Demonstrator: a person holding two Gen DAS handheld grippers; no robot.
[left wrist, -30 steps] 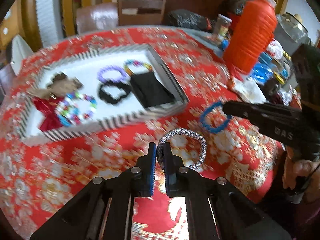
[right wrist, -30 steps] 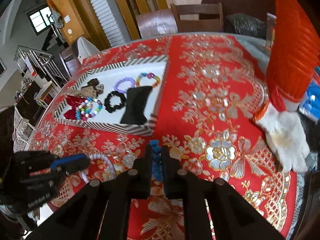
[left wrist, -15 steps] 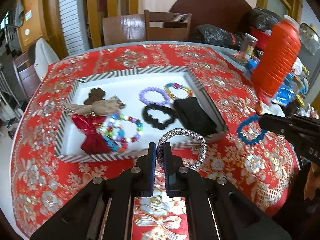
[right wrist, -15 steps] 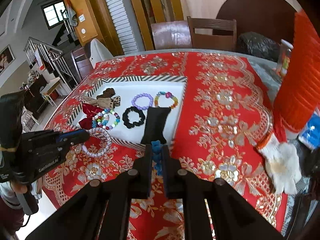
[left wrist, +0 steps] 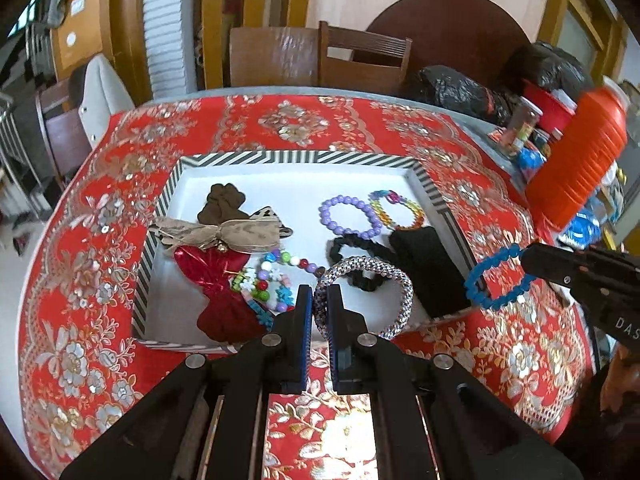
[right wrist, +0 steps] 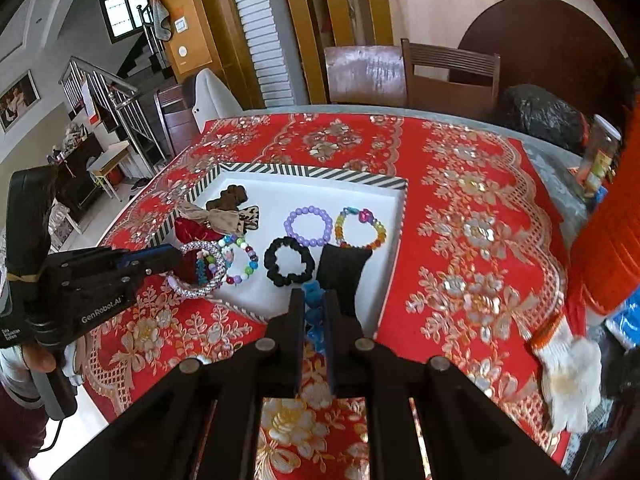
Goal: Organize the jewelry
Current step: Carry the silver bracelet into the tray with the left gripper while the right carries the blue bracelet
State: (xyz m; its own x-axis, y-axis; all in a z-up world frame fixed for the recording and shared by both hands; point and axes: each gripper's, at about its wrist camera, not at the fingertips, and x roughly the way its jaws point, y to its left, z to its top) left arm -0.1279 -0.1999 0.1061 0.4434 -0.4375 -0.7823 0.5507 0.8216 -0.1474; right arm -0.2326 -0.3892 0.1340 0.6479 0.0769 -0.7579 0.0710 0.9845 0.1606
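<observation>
My left gripper (left wrist: 319,300) is shut on a silver beaded bracelet (left wrist: 394,280) and holds it in the air over the near edge of the striped white tray (left wrist: 280,158). My right gripper (right wrist: 313,306) is shut on a blue bracelet (right wrist: 314,298), which hangs above the tray's near right corner; the blue bracelet also shows in the left wrist view (left wrist: 496,280). The tray holds a purple bead bracelet (right wrist: 308,226), a rainbow bracelet (right wrist: 361,228), a black scrunchie (right wrist: 289,260), a black pouch (right wrist: 344,270), a multicoloured bead bracelet (right wrist: 242,258) and bows (left wrist: 222,236).
The tray sits on a red floral tablecloth (right wrist: 460,240). An orange ribbed jug (left wrist: 576,160), bottles and black bags (left wrist: 452,84) crowd the far right. A white glove (right wrist: 568,364) lies at the right. Wooden chairs (right wrist: 448,76) stand behind the table.
Both grippers have lifted and moved toward the tray with their bracelets. The silver bracelet now hangs over the tray's near edge and the blue one near its right corner.
</observation>
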